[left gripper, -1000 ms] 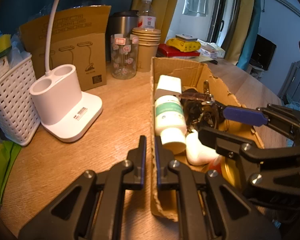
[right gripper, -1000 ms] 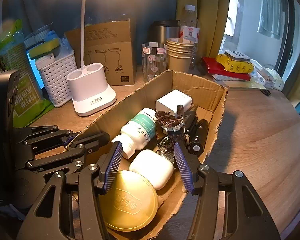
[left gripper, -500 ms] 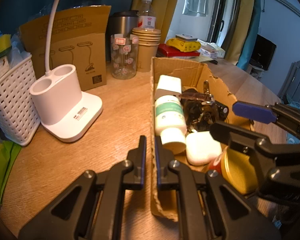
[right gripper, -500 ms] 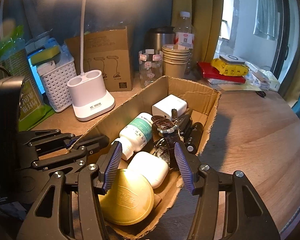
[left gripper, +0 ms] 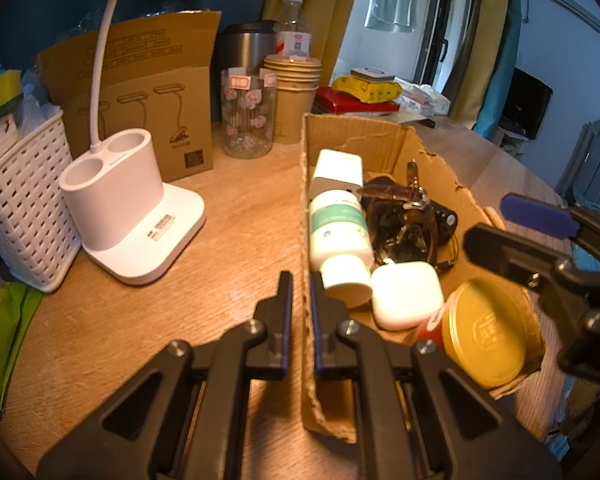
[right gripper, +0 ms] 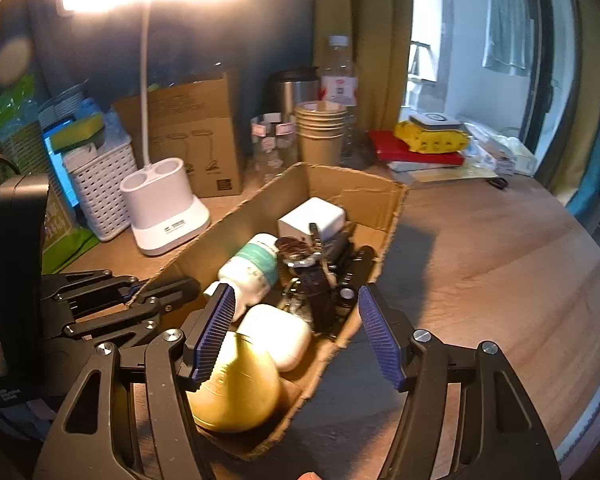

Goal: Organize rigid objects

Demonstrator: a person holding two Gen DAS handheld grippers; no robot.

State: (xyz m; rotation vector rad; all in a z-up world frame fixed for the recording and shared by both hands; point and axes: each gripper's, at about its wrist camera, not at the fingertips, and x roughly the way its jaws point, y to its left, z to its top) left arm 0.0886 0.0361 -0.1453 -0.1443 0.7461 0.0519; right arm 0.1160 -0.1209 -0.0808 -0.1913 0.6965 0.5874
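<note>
With the tin now lying low in the frame inside the box, the right gripper is opening, empty, while the left gripper stays clamped on the box wall.

Gold-lidded tin, white case, brown cardboard box.
</note>
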